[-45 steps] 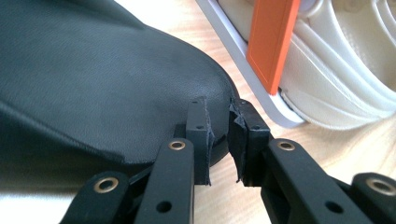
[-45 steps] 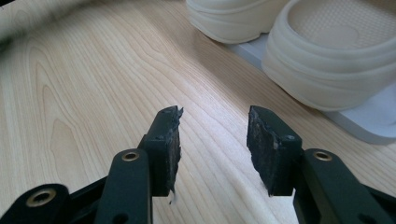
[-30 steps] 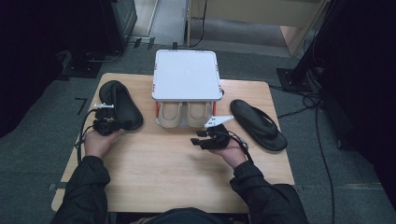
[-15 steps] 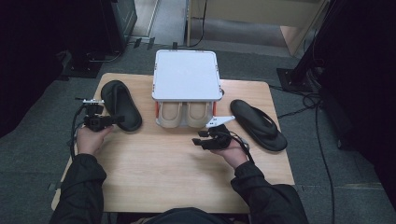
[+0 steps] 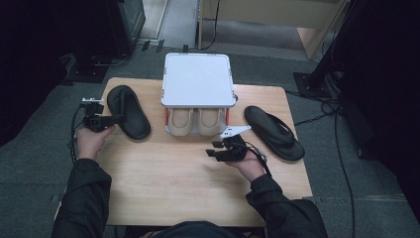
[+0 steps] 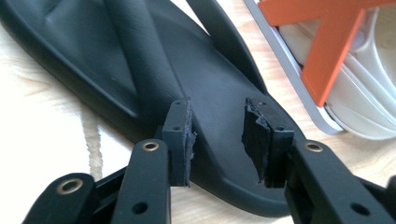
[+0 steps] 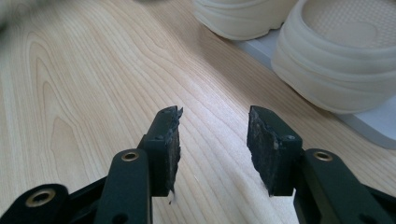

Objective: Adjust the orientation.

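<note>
Rack (image 5: 198, 79) sits mid-table with cream shoes (image 5: 195, 121) already on its lower shelf. Black sandal (image 5: 128, 111) lies left of rack, black flip-flop (image 5: 275, 131) right of it, neither shelved yet. Left gripper (image 6: 217, 135) jaws apart over sandal's heel, nothing clamped. Right gripper (image 7: 215, 140) jaws apart, empty, just before rack.

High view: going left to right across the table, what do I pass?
Left gripper → black slipper → white rack holding beige slippers → right gripper → black flip-flop.
</note>
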`<act>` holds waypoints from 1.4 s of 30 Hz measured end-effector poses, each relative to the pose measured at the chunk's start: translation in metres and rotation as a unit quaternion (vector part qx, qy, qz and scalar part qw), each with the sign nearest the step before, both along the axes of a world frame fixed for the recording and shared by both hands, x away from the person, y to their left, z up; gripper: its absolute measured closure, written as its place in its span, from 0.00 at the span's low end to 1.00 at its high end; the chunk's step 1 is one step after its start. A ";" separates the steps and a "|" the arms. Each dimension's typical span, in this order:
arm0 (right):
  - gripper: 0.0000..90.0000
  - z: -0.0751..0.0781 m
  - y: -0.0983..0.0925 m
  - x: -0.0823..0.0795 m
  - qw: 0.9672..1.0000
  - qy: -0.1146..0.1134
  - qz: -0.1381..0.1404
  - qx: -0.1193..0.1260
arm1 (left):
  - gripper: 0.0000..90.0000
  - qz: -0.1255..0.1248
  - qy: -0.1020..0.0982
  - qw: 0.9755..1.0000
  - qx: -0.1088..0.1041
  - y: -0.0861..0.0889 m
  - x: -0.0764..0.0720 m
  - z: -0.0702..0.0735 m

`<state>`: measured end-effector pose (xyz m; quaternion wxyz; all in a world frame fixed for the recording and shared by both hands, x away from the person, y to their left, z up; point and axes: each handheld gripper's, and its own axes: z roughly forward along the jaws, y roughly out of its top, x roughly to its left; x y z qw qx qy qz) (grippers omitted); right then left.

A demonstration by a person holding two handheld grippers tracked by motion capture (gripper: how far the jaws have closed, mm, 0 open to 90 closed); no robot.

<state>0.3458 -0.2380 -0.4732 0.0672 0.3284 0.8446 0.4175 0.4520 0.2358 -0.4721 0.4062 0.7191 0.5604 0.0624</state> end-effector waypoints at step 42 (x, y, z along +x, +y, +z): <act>0.59 -0.006 -0.016 -0.017 0.999 0.002 -0.031 -0.010 | 0.74 0.029 0.002 1.000 -0.001 -0.001 0.043 -0.016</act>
